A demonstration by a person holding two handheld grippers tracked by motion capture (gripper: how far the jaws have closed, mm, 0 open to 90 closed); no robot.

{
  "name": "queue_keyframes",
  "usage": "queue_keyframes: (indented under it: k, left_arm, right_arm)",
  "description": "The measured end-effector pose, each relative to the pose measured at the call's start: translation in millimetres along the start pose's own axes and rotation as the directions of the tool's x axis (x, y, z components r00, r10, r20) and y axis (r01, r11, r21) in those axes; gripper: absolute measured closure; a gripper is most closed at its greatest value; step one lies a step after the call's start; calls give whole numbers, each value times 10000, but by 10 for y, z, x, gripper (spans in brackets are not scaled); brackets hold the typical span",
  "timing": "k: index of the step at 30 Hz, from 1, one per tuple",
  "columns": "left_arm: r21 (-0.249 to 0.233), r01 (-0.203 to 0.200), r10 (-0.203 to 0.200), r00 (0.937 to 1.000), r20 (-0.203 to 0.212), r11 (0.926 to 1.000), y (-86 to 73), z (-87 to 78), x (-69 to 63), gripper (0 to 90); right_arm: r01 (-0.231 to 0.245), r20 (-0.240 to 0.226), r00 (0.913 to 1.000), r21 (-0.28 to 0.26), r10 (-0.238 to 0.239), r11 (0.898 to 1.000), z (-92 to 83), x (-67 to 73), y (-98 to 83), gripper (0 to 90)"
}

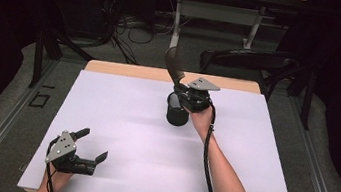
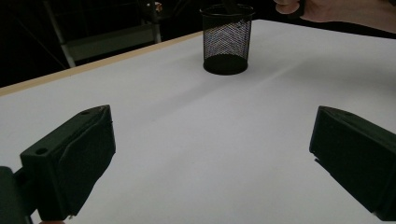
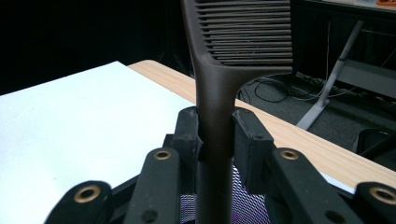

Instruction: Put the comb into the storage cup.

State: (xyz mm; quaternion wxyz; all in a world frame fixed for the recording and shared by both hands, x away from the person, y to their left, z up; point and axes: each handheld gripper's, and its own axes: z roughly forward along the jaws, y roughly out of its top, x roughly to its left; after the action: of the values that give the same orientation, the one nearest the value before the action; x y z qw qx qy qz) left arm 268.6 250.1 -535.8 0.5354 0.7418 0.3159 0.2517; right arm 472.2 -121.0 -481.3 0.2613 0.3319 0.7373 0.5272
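High view. A white tabletop [image 1: 119,119] with a light wooden far edge carries a black wire-mesh cylindrical cup [image 1: 177,112], standing upright right of centre toward the far side. The right tongs [image 1: 183,88] are held directly above the cup's far-right rim, pinching the handle of a dark brown slotted plastic spatula [image 1: 174,66]; the blade rises up and to the far left, and the handle's lower end goes down into the cup. The left tongs [image 1: 95,146] rest at the near left of the tabletop, well apart from the cup, jaws spread with nothing between them. A black chair [image 1: 249,59] stands beyond the far edge.

Left gripper view. The left tongs [image 2: 210,154] are spread wide over bare tabletop [image 2: 187,121]. The mesh cup [image 2: 227,39] stands upright in the distance, near the far edge. A hand [image 2: 336,11] appears at the upper right, above and beside the cup.

Right gripper view. The right tongs [image 3: 215,135] are pressed onto the spatula handle [image 3: 214,121] from both sides, pads touching it. The slotted blade sits above. Mesh of the cup [image 3: 247,205] is visible just below the jaws, with the handle passing down toward it. The wooden edge of the tabletop [image 3: 299,140] runs behind.
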Motion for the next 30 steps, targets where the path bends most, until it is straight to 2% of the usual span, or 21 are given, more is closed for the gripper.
queue_keyframes:
  k: [16,30]
  left_arm:
    - [13,18,-18,10000,5,10000,-1,2,-4,3]
    - [49,-6,6,10000,-22,10000,0,3,-6,3]
  right_arm:
    - [-28,-32,10000,25,28,10000,4,-2,-32,724]
    - [-25,-155,9999,342,30,9994,33,-5,-72,723]
